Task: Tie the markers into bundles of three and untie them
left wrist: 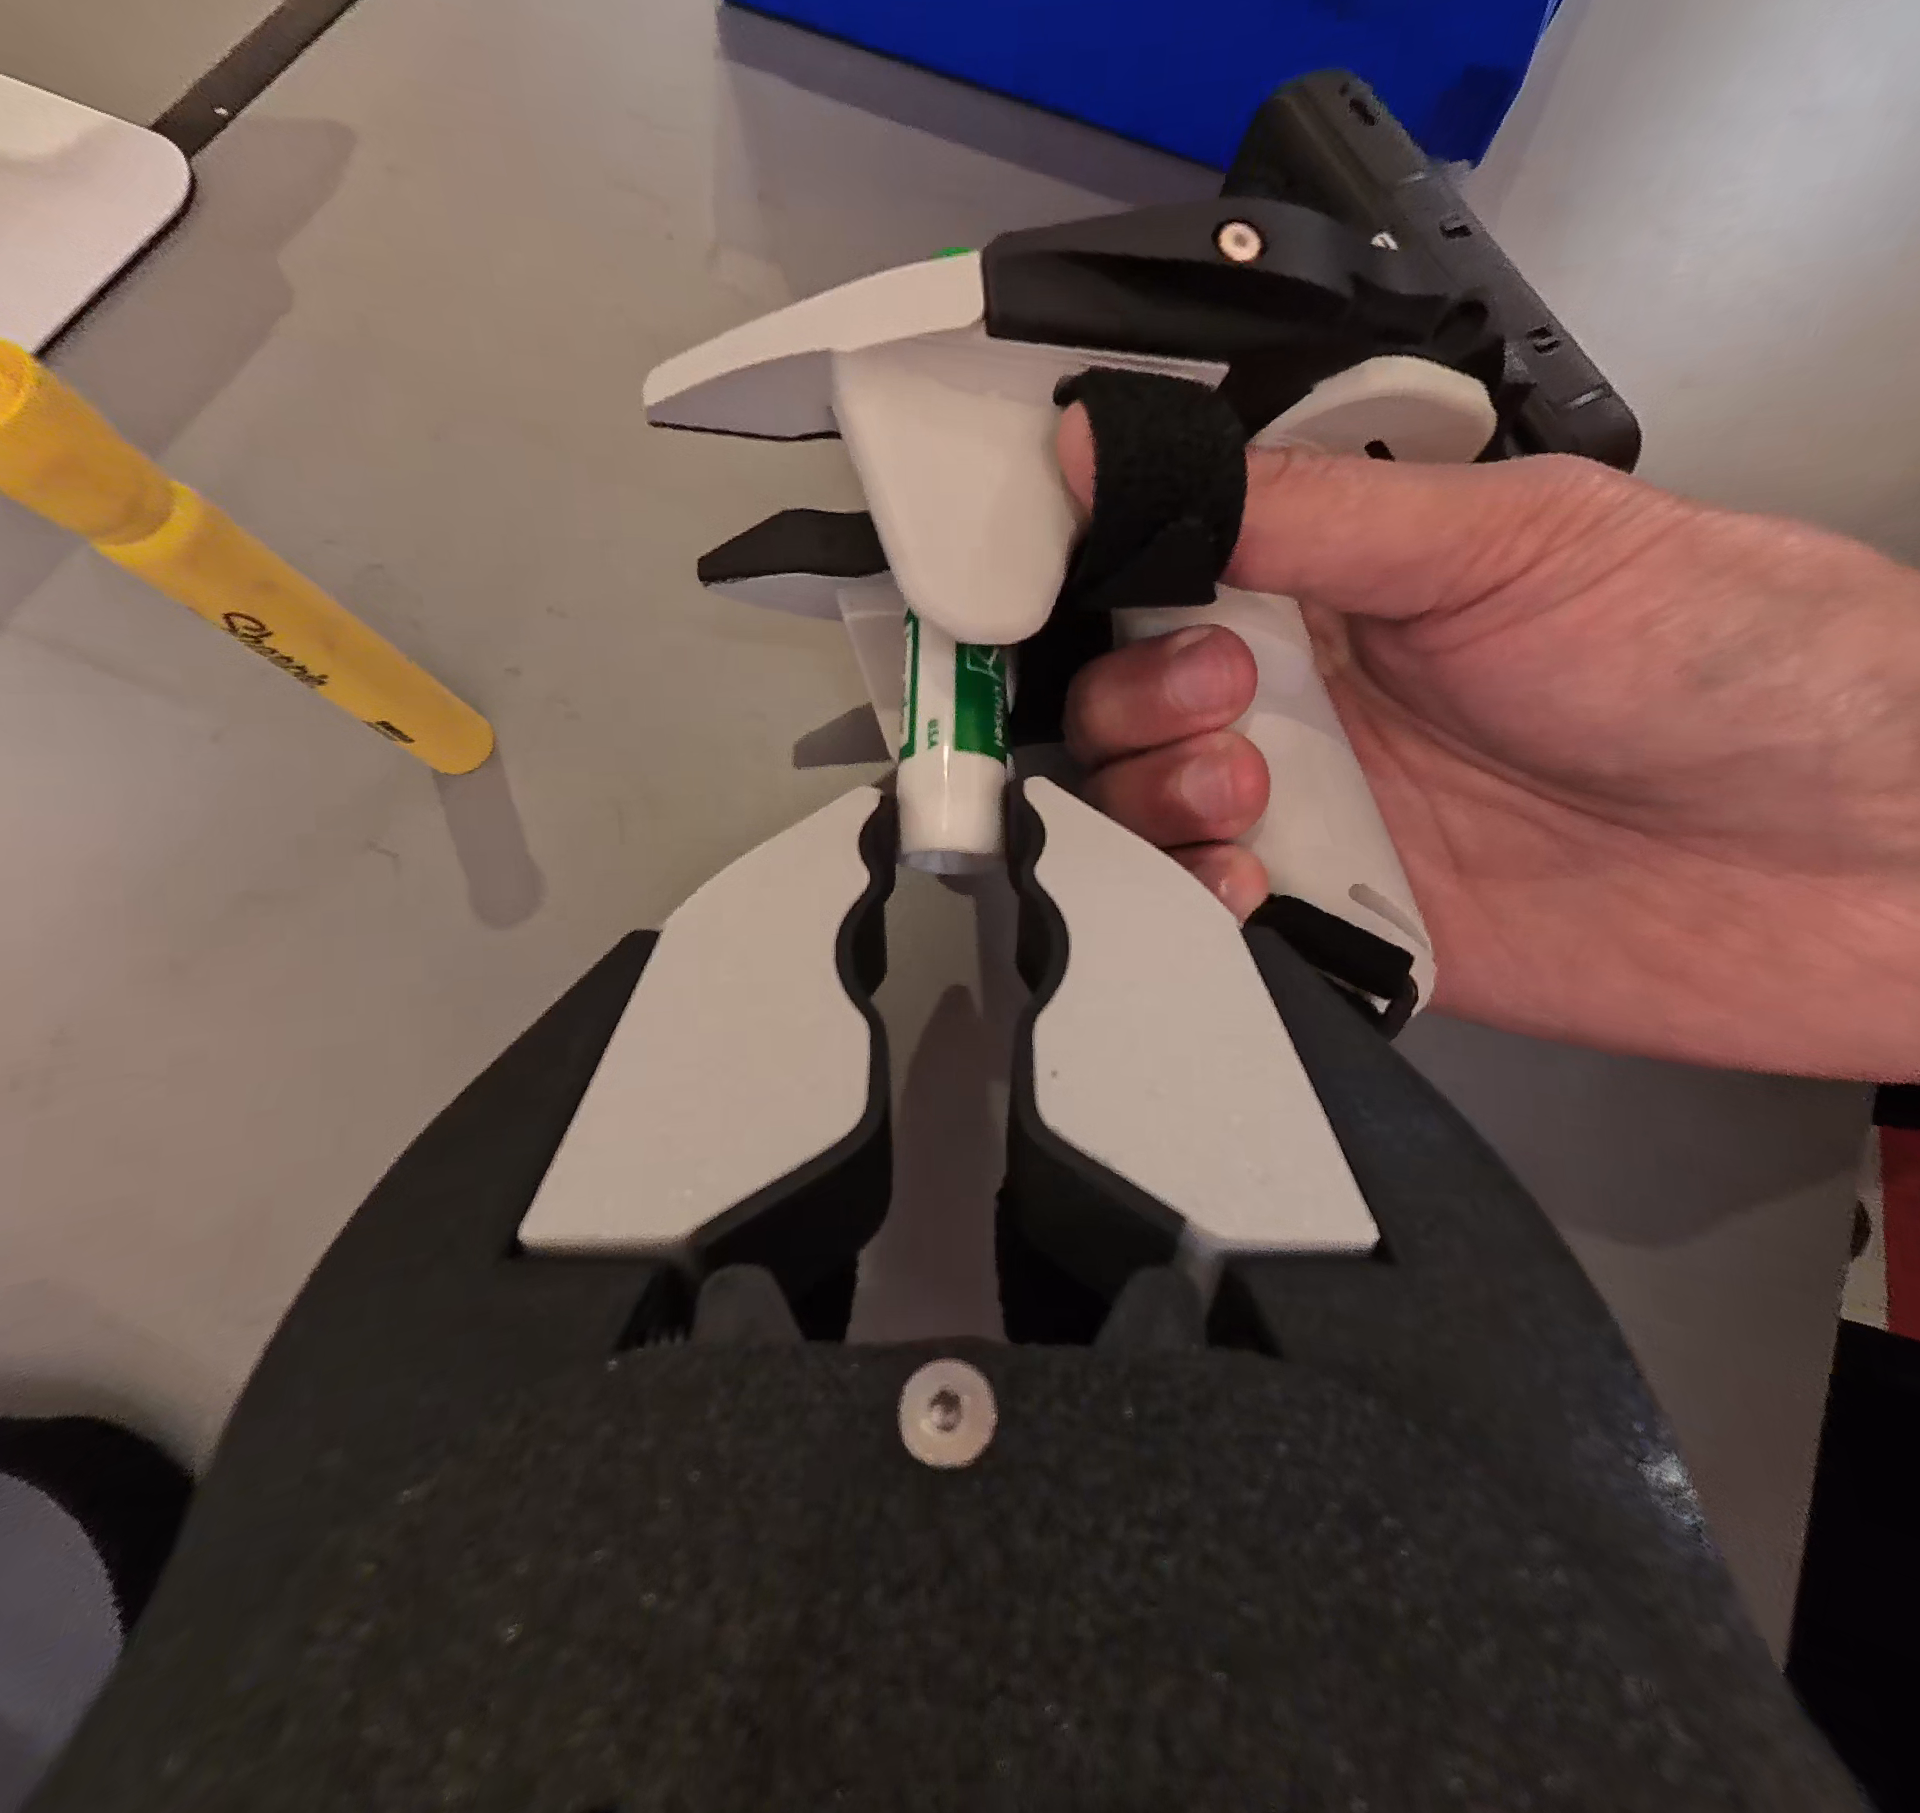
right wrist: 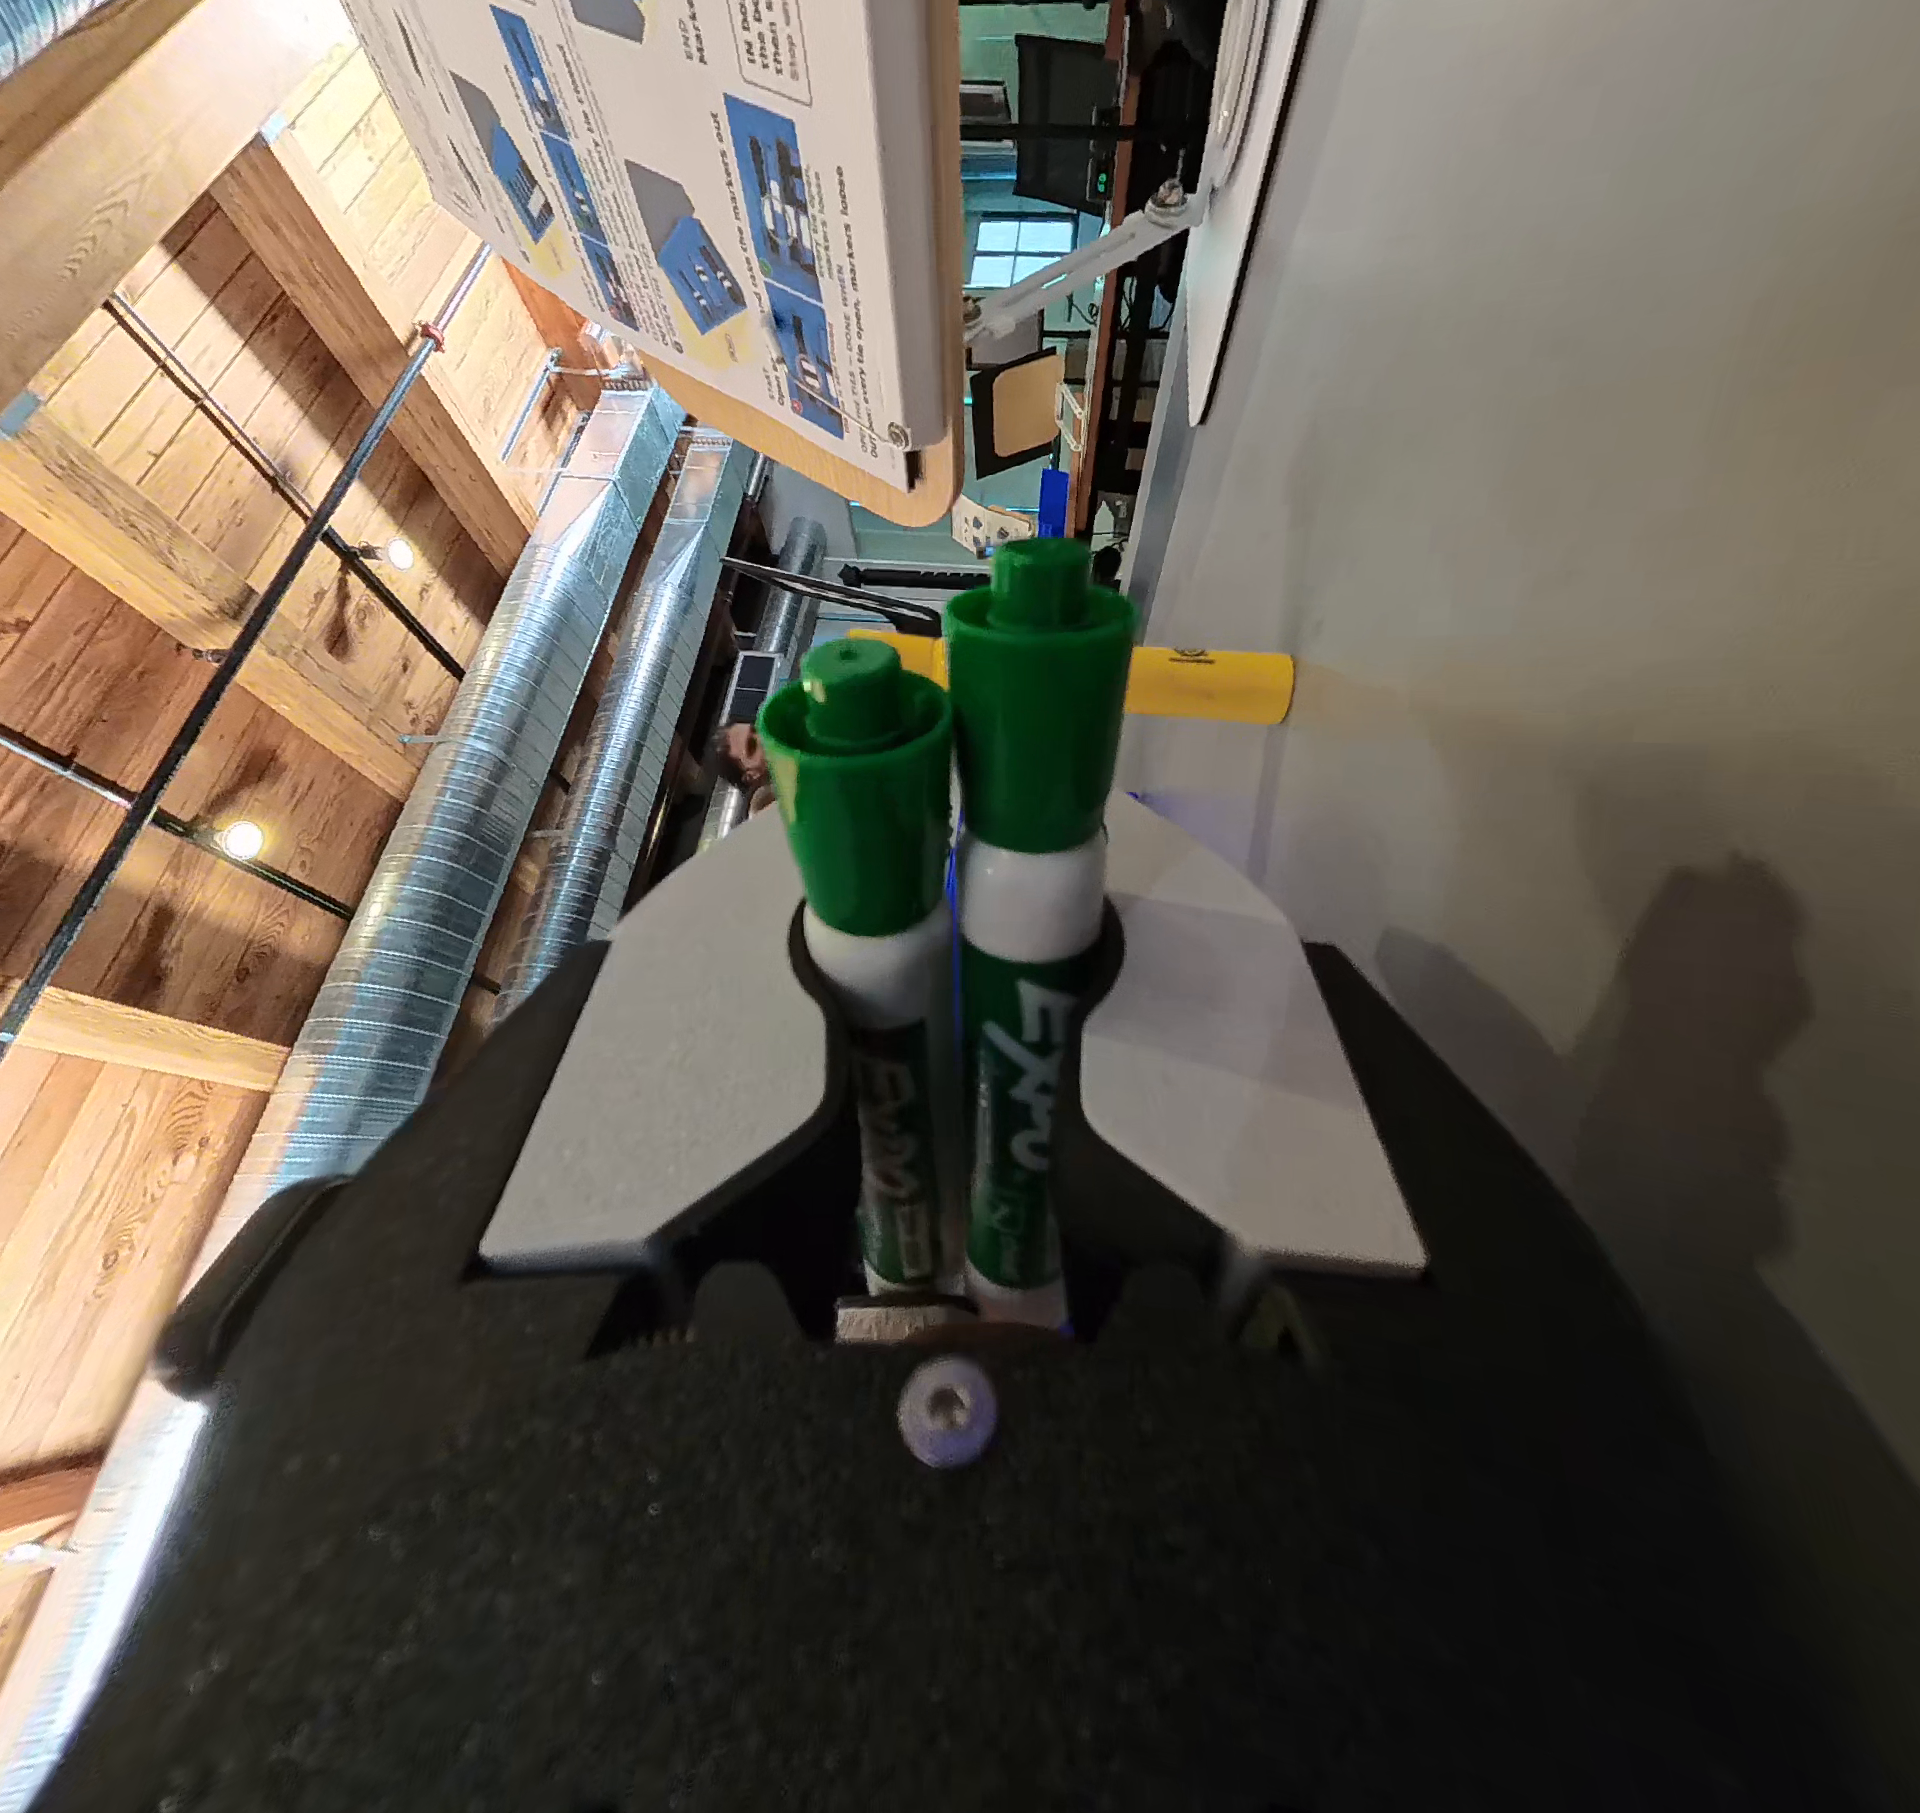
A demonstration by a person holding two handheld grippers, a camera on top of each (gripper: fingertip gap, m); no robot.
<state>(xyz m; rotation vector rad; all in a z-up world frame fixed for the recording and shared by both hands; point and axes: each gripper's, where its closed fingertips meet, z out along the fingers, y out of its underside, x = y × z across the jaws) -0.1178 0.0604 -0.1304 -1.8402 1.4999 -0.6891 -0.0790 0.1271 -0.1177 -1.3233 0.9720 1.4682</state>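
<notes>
Bundling step: right gripper (right wrist: pixel 951 953) clamps two green-capped white markers (right wrist: pixel 1023 890). Left gripper (left wrist: pixel 948 828), parted, flanks their ends (contact unclear). Next: add yellow marker (left wrist: pixel 223 579).

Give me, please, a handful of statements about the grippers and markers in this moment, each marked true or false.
1. The right gripper is clamped on two green markers. True.
2. The left gripper holds the yellow marker. False: it lies on the table, apart from the gripper.
3. The green markers have their caps on. True.
4. The blue bin sits between the left gripper's fingers. False: it stands farther back on the table.
5. A hand grips the right gripper's handle. True.
</notes>
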